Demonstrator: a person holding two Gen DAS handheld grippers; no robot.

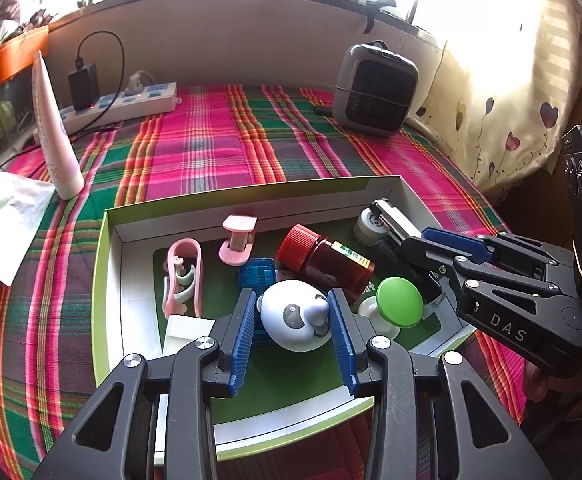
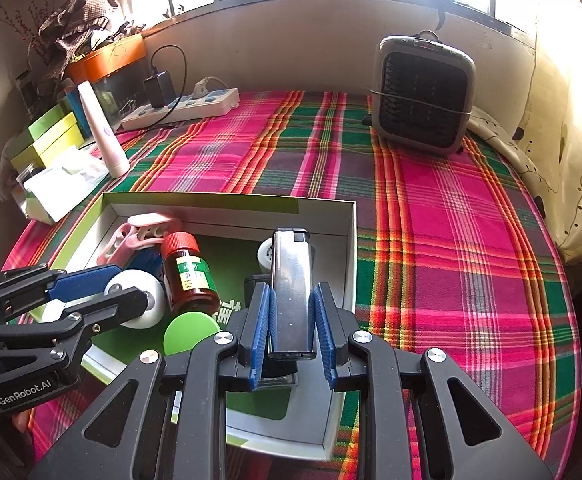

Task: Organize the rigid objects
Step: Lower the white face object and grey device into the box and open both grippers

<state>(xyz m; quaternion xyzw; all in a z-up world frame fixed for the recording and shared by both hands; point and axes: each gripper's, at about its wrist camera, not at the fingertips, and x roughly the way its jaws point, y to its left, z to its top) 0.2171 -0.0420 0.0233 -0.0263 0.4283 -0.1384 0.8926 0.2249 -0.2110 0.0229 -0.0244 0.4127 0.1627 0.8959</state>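
Step in hand: both grippers hold items over the open box (image 1: pixel 109 240), so the sorting looks well along; most small things already lie inside.
Left gripper (image 1: pixel 293 316): its blue pads press on either side of the panda-face toy (image 1: pixel 295 320), low over the box's green floor.
Right gripper (image 2: pixel 291 320): clamped on the silver lighter (image 2: pixel 291 276), which points away from the camera over the box's right end.
Box contents, left to right: pink clip (image 1: pixel 183 276), pink stand (image 1: pixel 237 238), blue case (image 1: pixel 257 274), red-capped brown bottle (image 1: pixel 327 260), green disc (image 1: pixel 399 300), white round cap (image 1: pixel 365 226).
Next move, as judged: each held item needs a free spot; the lighter fits best along the right wall, past the bottle, and should be lowered before the pads let go.
Left wrist view only: the panda face, the blue case in full, and the lighter's tip beside the white cap.
Right wrist view only: the lighter's full length, the bottle's green label, and the bare plaid cloth (image 2: pixel 451 220) right of the box.
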